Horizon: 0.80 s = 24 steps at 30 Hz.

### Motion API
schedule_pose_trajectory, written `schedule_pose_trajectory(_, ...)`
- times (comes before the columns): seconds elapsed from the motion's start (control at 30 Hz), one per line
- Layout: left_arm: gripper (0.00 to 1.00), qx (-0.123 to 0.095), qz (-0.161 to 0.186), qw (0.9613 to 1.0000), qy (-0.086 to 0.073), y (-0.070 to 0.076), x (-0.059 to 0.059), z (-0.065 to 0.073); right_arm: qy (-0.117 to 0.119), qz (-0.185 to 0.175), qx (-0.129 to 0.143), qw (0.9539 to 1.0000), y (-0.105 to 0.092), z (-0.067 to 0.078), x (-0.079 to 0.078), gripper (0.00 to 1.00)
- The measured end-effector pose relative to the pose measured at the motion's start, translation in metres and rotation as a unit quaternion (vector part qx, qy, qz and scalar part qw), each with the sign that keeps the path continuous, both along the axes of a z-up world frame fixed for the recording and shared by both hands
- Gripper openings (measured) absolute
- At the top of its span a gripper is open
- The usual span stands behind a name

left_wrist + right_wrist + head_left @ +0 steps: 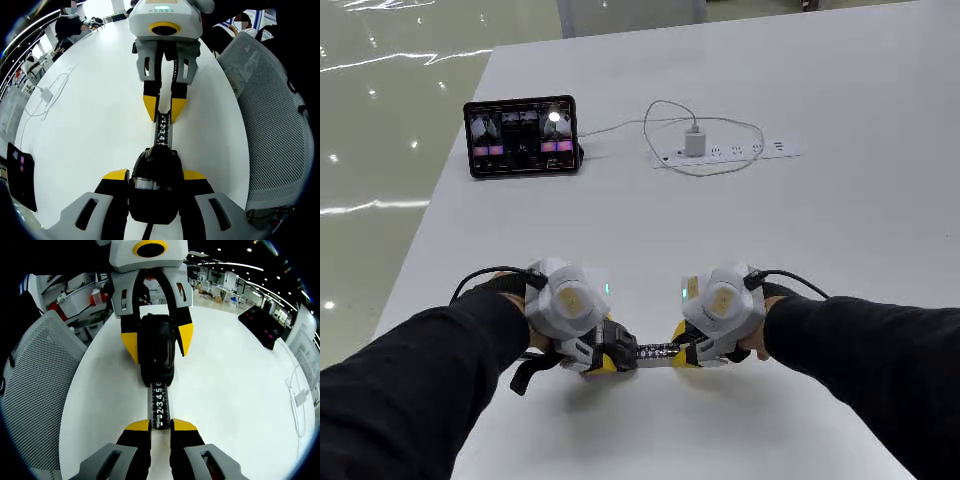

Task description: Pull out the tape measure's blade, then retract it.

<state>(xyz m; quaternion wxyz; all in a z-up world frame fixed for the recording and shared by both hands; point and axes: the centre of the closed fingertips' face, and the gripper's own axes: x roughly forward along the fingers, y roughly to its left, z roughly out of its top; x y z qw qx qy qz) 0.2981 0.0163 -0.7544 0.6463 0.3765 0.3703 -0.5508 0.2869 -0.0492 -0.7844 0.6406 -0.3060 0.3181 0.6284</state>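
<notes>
A black tape measure case [154,181] sits clamped in my left gripper [154,175], whose yellow-tipped jaws press on its two sides. A short run of black blade with white numbers [163,131] comes out of the case. My right gripper [160,425] is shut on the blade's end [159,409], and the case [157,347] shows beyond it in the right gripper view. In the head view the left gripper [603,357], the blade [656,352] and the right gripper [682,355] line up low over the white table [750,240], a few centimetres apart.
A tablet [522,135] stands at the back left of the table. A white power strip [725,151] with a charger and looped cable [695,140] lies behind centre. A grey mesh chair [272,115] stands off the table's near edge. People sit far off.
</notes>
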Motion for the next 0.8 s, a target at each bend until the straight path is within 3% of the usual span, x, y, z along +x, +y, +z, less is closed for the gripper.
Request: schedule_pose_trajectory(0.8,0.33,-0.001,-0.011,0.9999,-0.003,-0.001,-0.001,0.000,0.010,-0.013,0.000,0.9999,-0.016,0.003,-0.006,0.10)
